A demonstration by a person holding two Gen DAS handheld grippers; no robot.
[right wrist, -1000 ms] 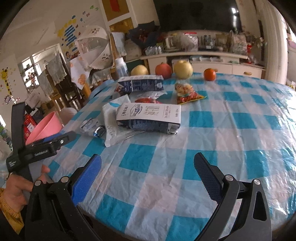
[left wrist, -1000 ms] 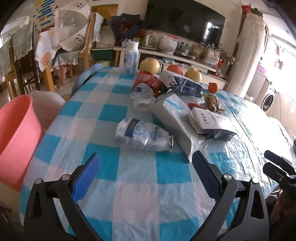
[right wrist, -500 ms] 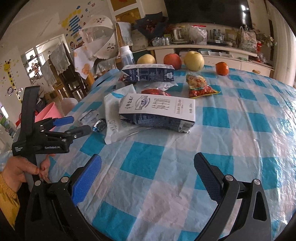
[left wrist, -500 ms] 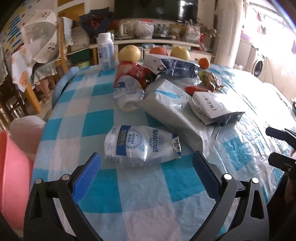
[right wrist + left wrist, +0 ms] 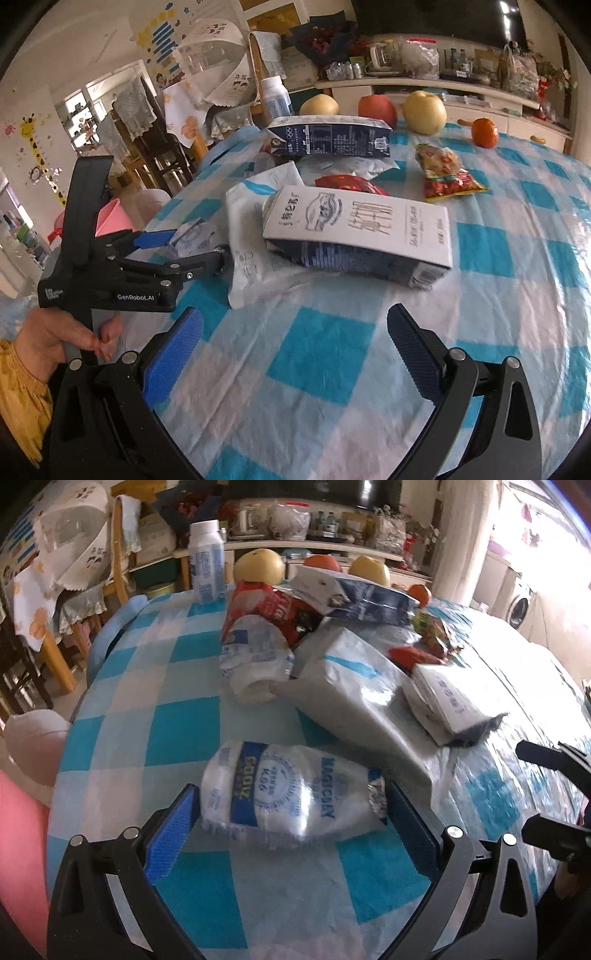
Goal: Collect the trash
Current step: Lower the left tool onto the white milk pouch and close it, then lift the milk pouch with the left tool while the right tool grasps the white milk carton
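While the left gripper (image 5: 290, 821) stands with its blue pads spread wide, a crumpled clear plastic bag (image 5: 291, 794) lies on its side between them, one end at each pad; contact cannot be confirmed. Printing on the bag reads "MAGICLAY" in blue, with a blue band and further small text too blurred to read. It rests on the blue-and-white checked tablecloth (image 5: 177, 731) near the table's front edge.

Beyond it lie a second crumpled clear bag (image 5: 255, 657), a red snack packet (image 5: 277, 607), a grey-white mailer pouch (image 5: 354, 698) and two flattened milk cartons (image 5: 356, 227), one white-faced with Chinese characters, the other dark blue bearing Olympic rings (image 5: 328, 142). A white bottle (image 5: 207, 566) stands upright at the far edge.

From the right wrist view, the right gripper (image 5: 295, 356) hangs above bare cloth, jaws apart, holding nothing. The left tool's black body shows the marking "GenRobot.AI", held by a hand (image 5: 55, 338) with a yellow sleeve (image 5: 18, 398). A pink basin (image 5: 18, 849) sits beside the table at left.
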